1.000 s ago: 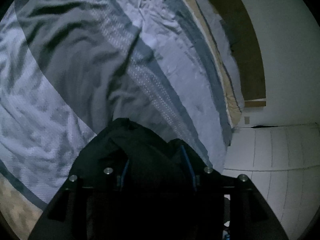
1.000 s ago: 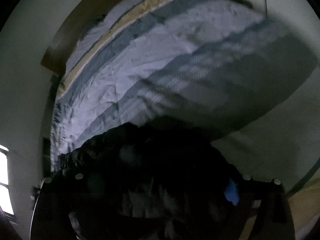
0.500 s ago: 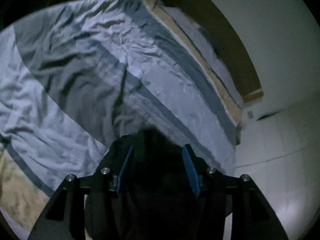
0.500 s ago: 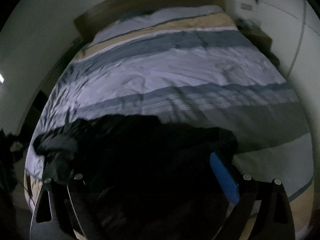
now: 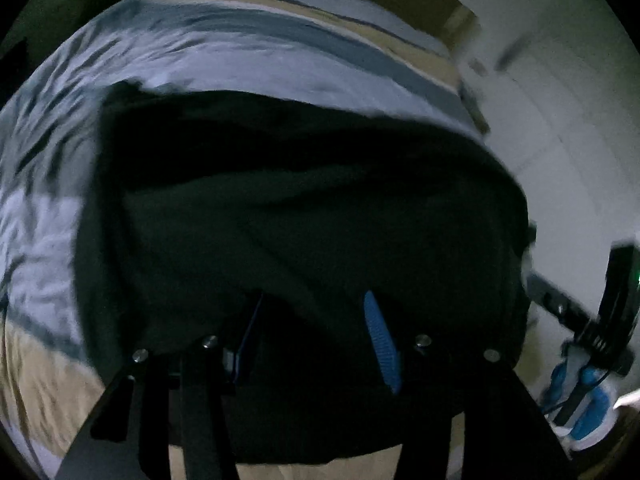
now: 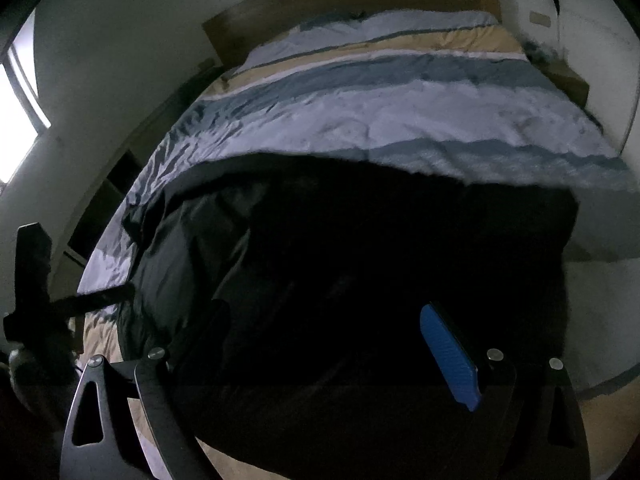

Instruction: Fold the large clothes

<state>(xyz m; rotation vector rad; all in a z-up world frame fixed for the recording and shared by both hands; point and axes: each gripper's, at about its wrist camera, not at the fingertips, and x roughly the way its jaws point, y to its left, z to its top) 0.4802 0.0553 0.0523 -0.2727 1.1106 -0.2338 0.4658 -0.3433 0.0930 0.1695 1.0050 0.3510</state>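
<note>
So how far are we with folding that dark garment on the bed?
Early, as far as I can tell. Done: the dark garment is on the striped duvet, spread across its near end. In hand: cloth lies between the fingers of both the left hand-held gripper and the right hand-held gripper; whether they are clamped is too dark to tell. Left: no neat fold shows yet.

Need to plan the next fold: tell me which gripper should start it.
Neither clearly; probably both together. The left gripper and right gripper each have the black garment bunched between their fingers above the striped bed.
</note>
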